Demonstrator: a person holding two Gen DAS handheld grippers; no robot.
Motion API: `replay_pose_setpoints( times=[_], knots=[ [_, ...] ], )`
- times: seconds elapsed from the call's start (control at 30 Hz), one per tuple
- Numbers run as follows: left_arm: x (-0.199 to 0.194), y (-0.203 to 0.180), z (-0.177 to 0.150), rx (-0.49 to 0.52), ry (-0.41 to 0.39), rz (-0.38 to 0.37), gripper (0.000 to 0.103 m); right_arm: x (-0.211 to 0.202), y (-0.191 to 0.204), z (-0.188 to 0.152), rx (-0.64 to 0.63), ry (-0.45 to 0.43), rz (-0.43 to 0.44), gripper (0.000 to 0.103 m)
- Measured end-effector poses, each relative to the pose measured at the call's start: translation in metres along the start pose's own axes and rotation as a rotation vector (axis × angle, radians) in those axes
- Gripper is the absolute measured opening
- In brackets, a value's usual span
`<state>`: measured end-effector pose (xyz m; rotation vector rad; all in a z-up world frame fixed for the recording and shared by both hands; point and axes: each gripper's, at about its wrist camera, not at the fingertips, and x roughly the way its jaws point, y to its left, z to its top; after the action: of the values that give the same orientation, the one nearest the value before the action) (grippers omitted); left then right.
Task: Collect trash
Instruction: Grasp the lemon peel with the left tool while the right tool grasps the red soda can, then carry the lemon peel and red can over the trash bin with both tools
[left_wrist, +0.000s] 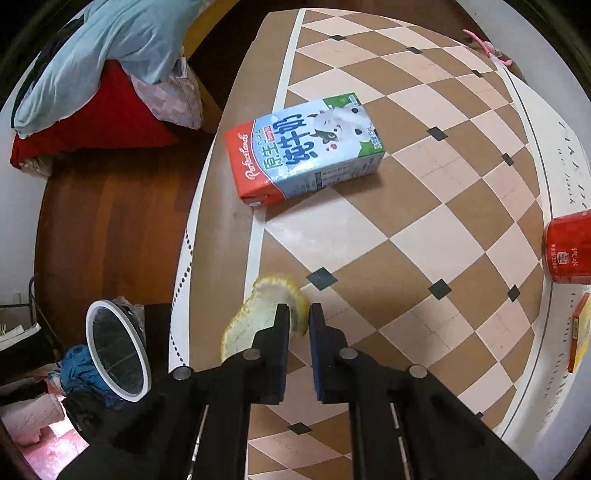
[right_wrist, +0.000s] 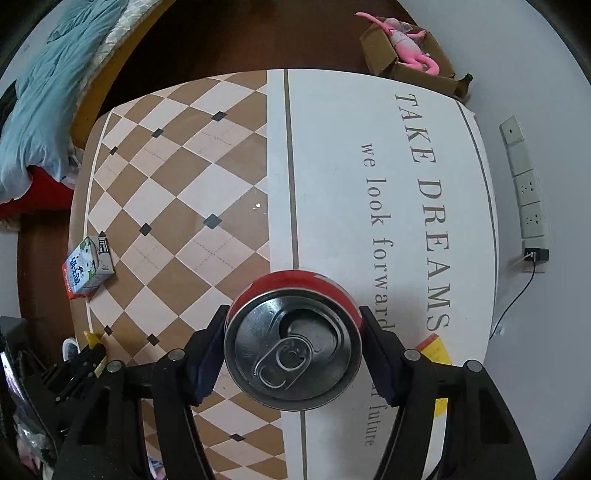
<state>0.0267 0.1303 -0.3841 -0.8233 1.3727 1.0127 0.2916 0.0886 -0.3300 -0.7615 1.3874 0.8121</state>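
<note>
A: Start at the left gripper (left_wrist: 299, 317). What has it got?

B: Its jaws are nearly together, pinching the edge of a piece of yellow citrus peel (left_wrist: 258, 314), pale pith side up. The peel hangs out to the left of the fingers, over the brown border of the table (left_wrist: 424, 221).

A: And the right gripper (right_wrist: 293, 343)?

B: Spread wide, one pad on each side of a red drinks can (right_wrist: 291, 339). The can stands upright, seen from above, pull tab still flat on the silver lid. The pads look pressed against it, on the seam between the checkered part and the white part of the tabletop.

A: What does the left camera give you that the right does not?

B: The milk carton (left_wrist: 304, 147) up close, lying on its side near the table's left edge, well apart from the peel. Also a white-rimmed bin (left_wrist: 116, 356) on the floor beside the table, and a bed with a light blue blanket (left_wrist: 103, 48). The can appears there only as a red sliver at the far right.

A: And the right camera alone?

B: The lettering "TAKE DREAMS" on the white part, a yellow card (right_wrist: 436, 350) beside the right finger, a cardboard box with a pink toy (right_wrist: 410, 40) beyond the table, and a power strip (right_wrist: 526, 188) on the wall. The carton is small and far off to the left.
</note>
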Motion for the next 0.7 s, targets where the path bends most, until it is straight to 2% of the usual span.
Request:
replay_pose_setpoints(
  times=[0.33, 0.7],
  knots=[
    [-0.013, 0.016, -0.007, -0.022, -0.043, -0.044, 0.005, -0.021, 0.007, -0.007, -0.025, -0.027, 0.015, 0.068],
    [-0.083, 0.065, -0.021, -0.157, -0.157, -0.145, 0.004, -0.049, 0.026, -0.025, -0.035, -0.049, 0.076, 0.068]
  ],
)
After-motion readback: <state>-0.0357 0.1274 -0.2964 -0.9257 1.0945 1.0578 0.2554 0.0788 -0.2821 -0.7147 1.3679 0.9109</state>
